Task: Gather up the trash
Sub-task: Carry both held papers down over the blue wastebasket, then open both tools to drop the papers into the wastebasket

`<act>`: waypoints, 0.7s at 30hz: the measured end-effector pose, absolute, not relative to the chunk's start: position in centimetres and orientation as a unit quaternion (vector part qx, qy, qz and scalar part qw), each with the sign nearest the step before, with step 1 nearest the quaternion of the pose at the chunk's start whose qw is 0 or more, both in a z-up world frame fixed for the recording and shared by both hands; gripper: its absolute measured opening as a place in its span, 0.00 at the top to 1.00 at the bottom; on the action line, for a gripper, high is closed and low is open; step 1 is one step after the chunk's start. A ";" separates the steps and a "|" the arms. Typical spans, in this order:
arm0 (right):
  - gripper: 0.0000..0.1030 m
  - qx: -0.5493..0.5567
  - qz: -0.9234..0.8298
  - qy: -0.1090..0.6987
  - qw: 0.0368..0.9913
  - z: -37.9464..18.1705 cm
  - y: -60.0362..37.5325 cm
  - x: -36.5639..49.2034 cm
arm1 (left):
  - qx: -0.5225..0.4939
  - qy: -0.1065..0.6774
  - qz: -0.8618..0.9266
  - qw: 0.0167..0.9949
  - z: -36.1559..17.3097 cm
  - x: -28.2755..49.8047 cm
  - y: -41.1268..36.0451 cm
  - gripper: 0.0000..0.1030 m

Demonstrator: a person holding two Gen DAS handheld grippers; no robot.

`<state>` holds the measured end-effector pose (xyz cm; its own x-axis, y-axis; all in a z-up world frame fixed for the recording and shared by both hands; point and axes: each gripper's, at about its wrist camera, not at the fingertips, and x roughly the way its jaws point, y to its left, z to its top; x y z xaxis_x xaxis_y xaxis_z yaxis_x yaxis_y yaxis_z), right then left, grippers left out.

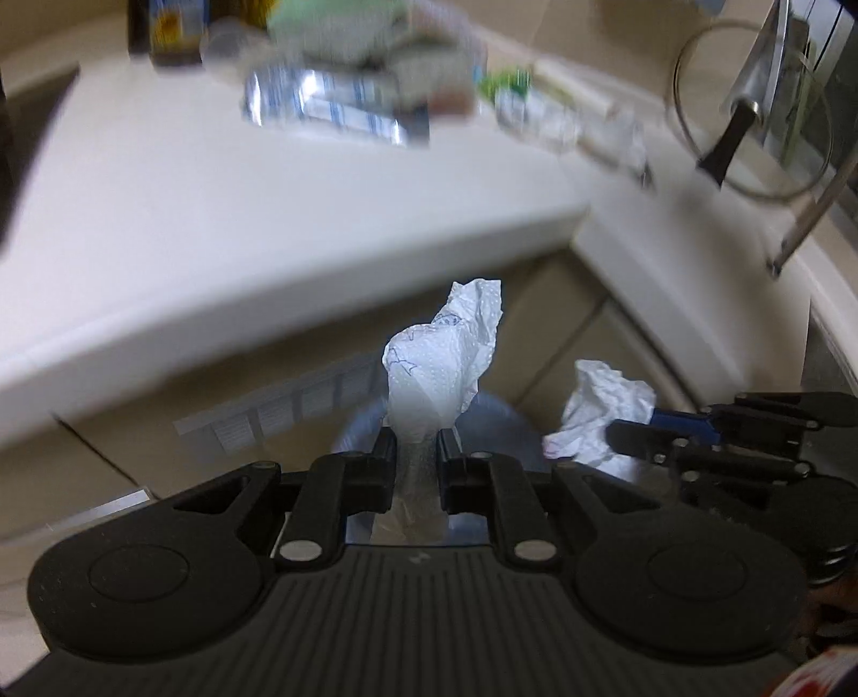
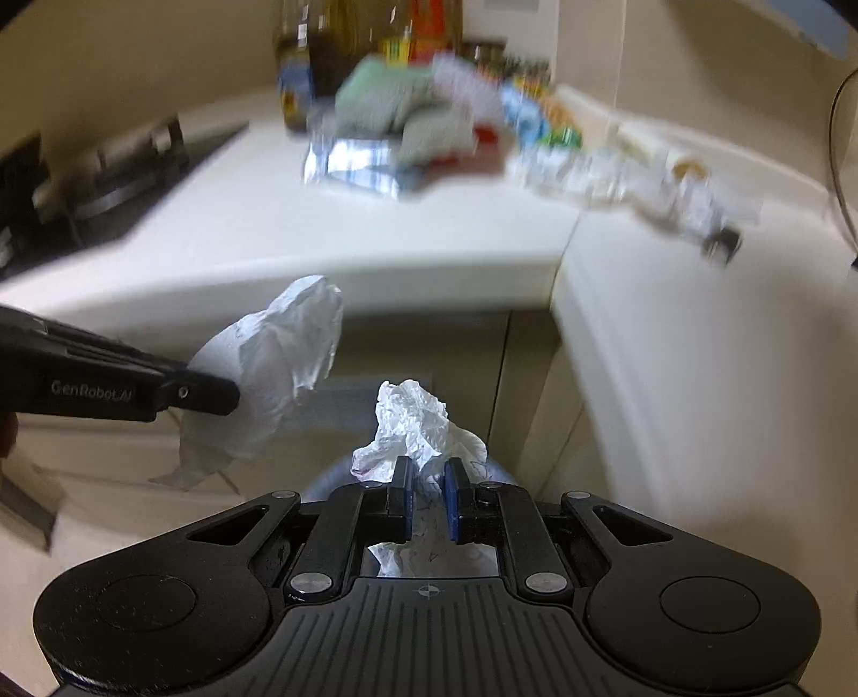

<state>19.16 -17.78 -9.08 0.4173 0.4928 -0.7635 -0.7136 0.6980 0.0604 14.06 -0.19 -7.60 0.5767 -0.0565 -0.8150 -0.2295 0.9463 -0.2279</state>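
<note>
**A:** Left wrist view is smeared across the top: on the white counter you can make out a silvery wrapper and a greenish cloth, little more. Dark bottles are cut off by the frame's upper edge.

**B:** And what are you holding?

**A:** Your left gripper has its fingers clamped on a dotted paper towel. Its long axis runs straight out from the fingers, the crumpled free end pointing toward the counter's edge. Your right gripper is pinched on a crumpled tissue, blue pads on either side, the wad bunched ahead of the tips and a tail trailing back between them.

**B:** Any container?

**A:** A round bluish bin sits below both grippers, in front of the cabinet. The gripper bodies and the papers hide most of it, so you cannot tell what lies inside.

**B:** How close are the two?

**A:** Near, side by side, not touching.
</note>
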 end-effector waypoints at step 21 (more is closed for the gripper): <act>0.88 -0.162 0.319 0.465 0.810 -20.7 -16.7 21.6 | -0.174 0.547 0.035 0.818 -19.4 18.1 0.0 0.85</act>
<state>21.64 -16.69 -20.66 0.3644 0.3657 -0.8564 -0.6676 0.7438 0.0335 18.10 0.05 -19.43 0.3984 -0.1328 -0.9076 -0.2488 0.9367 -0.2462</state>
